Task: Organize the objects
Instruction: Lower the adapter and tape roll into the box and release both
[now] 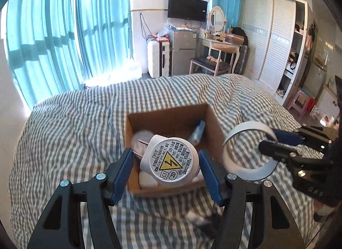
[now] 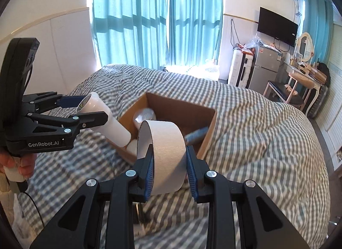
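Hovering over the cardboard box [image 1: 171, 118] right now: a white plug-in device [image 1: 171, 159], two prongs pointing to 10 o'clock, round label w/ yellow shock-warning triangle facing the left cam. Left tool [image 1: 166, 167] looks pressed onto its sides; blue pads [image 1: 124, 169] flank the body, though the left pad's contact isn't clear in the left view. From the right cam the same device [image 2: 102, 118] reads as a white tube slanting down toward the box's near-left corner, left tool [image 2: 85, 107] clamped round its upper part.

Box [image 2: 209, 129] sits open on the bed, top flaps gone or folded, can't tell which. Inside: a roundish white item [image 2: 145, 116] at the far-left, another white piece [image 1: 147, 179] near the front wall, something blue-ish [image 1: 197, 132] leaning at 2 o'clock of the box interior, blurred.

Right tool [image 2: 168, 163] pinches a roll of beige masking tape [image 2: 164, 152], standing on edge, hole facing 9 o'clock, held just in front of the box's near corner. In the left view that tape roll [image 1: 248, 150] hangs just right of the box, right tool [image 1: 275, 144] coming in from 3 o'clock.

Bed cover [image 1: 85, 125] is grey-white gingham, rumpled. Beyond, teal curtains [image 1: 64, 35], wall TV [image 1: 187, 8], small fridge [image 1: 183, 52], white suitcase [image 1: 158, 58].
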Available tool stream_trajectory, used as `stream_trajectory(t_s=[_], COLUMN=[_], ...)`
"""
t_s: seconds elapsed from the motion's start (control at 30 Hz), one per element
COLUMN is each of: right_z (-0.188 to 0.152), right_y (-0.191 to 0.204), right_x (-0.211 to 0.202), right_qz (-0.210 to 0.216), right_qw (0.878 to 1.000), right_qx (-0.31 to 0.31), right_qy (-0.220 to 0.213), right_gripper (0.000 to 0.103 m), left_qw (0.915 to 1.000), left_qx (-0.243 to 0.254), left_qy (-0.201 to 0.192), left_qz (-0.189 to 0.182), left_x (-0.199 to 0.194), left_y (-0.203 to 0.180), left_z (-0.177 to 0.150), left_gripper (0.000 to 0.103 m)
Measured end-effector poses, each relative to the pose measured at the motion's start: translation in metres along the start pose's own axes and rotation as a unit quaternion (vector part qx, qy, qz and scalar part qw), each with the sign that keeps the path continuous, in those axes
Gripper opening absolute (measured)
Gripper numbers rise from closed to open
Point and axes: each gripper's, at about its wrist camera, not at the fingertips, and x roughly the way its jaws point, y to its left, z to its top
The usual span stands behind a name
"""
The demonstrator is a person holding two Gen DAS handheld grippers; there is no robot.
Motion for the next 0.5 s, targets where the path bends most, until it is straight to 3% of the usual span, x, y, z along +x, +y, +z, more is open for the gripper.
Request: stream_trajectory(t_s=[0.23,0.5], right_z=[0.016,0.001], right_y=[-0.008,-0.020], right_x=[0.067,0.131], right_qz=[0.004,0.010], right_qw=[0.999,0.997], right_qx=[0.000,0.003], right_qy=[0.033,0.077], right_gripper=[0.027,0.027], left_qw=[0.9993,0.9978], left_qx=[0.024,0.027], left_qy=[0.027,0.058], left_qz=[0.009,0.019], left_x=[0.056,0.110], left_y=[0.002,0.010], left_z=[0.005,-0.014], left_gripper=[0.064,0.064])
